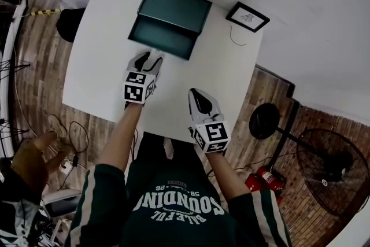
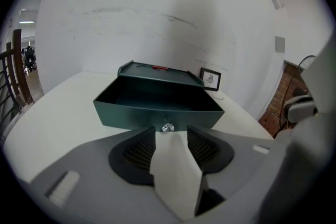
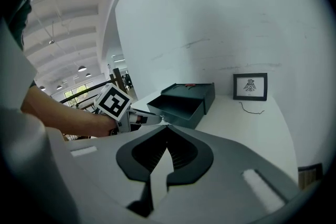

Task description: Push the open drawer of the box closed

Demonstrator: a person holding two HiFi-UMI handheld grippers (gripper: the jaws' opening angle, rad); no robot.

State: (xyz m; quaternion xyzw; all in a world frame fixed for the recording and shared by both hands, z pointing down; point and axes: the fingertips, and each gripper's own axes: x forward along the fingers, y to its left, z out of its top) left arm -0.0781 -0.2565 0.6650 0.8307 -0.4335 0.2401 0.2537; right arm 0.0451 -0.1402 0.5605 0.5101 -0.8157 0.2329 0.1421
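Observation:
A dark green box [image 1: 178, 4] stands at the far side of the white table [image 1: 104, 66], its drawer [image 1: 163, 37] pulled out toward me and empty. My left gripper [image 1: 154, 57] is right at the drawer front, jaws open. In the left gripper view the drawer's small clear knob [image 2: 168, 127] sits just beyond the gap of the left gripper [image 2: 170, 132], and neither pad touches it. My right gripper [image 1: 199, 95] hangs back over the near part of the table with its tips together, holding nothing. The right gripper view shows the drawer [image 3: 177, 109] from its right side.
A small framed picture [image 1: 247, 16] leans at the table's back right, with a thin wire [image 1: 233, 37] beside it. On the brick floor to the right are a fan [image 1: 332, 165] and a red extinguisher [image 1: 267, 180]. Another person's hand [image 1: 32, 159] shows at lower left.

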